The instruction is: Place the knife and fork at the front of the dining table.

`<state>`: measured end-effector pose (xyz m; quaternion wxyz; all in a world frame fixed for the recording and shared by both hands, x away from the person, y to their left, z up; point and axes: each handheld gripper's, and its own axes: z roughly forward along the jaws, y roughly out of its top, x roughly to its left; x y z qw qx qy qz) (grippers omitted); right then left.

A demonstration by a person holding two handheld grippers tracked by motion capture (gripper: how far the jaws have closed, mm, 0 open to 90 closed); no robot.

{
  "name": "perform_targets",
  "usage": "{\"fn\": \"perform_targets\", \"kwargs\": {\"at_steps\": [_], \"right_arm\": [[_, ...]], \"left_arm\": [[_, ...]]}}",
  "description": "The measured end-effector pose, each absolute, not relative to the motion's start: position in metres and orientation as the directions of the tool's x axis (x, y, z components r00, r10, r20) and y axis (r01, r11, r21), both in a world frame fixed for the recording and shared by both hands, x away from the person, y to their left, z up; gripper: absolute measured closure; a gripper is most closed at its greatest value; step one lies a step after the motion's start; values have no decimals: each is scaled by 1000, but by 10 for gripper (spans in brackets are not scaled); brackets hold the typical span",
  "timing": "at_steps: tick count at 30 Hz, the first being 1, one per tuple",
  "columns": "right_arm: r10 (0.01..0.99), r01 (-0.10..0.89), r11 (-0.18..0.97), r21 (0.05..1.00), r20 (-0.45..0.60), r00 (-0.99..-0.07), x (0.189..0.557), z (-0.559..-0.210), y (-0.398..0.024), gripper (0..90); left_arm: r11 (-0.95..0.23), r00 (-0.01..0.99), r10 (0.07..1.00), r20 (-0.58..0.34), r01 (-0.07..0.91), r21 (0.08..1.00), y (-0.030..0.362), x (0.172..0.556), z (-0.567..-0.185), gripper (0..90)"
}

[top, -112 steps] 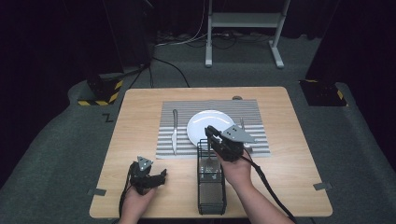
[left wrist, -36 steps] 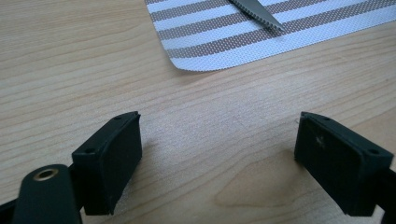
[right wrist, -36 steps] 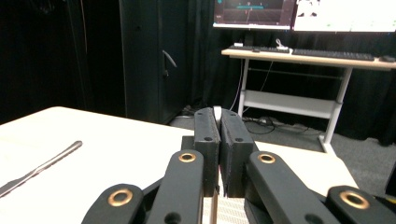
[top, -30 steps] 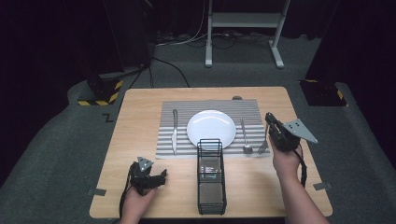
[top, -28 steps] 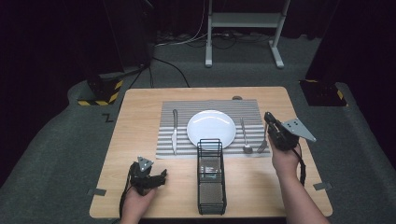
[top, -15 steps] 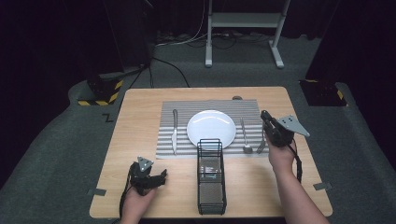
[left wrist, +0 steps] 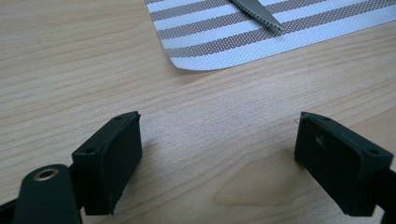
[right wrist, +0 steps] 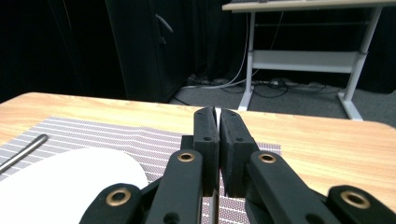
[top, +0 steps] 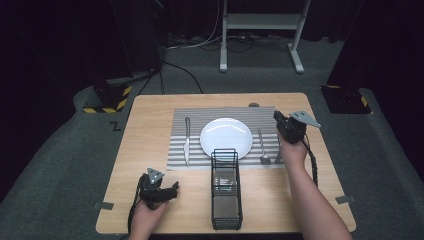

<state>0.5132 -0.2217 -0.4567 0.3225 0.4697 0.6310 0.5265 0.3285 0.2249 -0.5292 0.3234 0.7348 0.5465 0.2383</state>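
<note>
Cutlery piece point(top: 277, 158): thin, edge-on, type not clear. It sits right of the plate point(top: 226, 137), just past the spoon point(top: 262, 145), with its lower end near the mat point(top: 190, 117).

My right tongs point(top: 276, 116) are clamped narrow on it; a bright sliver shows between the jaws. I hold it by the upper end so the free end can land parallel to the spoon.

Knife point(top: 187, 140) lies left of the plate, so I judge the setting nearly done.

Wire basket point(top: 226, 190) stands in front of the plate, within reach.

My left tongs point(top: 172, 189) rest front-left of the plate on the table point(top: 145, 125), wide and empty, out of the way.
</note>
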Motion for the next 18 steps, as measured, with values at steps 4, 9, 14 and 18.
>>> {"fn": "perform_targets", "kwargs": {"at_steps": [4, 9, 14, 18], "right_arm": [[934, 275, 11, 961, 88, -347, 523, -462, -220, 859], [938, 294, 0, 956, 102, -332, 532, -471, -221, 855], [939, 320, 13, 947, 98, -328, 540, -475, -220, 849], [944, 347, 24, 938, 93, -317, 545, -479, -219, 845]], "left_arm": [[-193, 289, 957, -3, 649, 736, 225, 329, -529, 150], [-192, 291, 957, -7, 649, 736, 225, 329, -529, 150], [-192, 291, 957, -8, 650, 735, 225, 329, -529, 149], [-191, 291, 957, -9, 650, 736, 225, 329, -529, 149]]}}
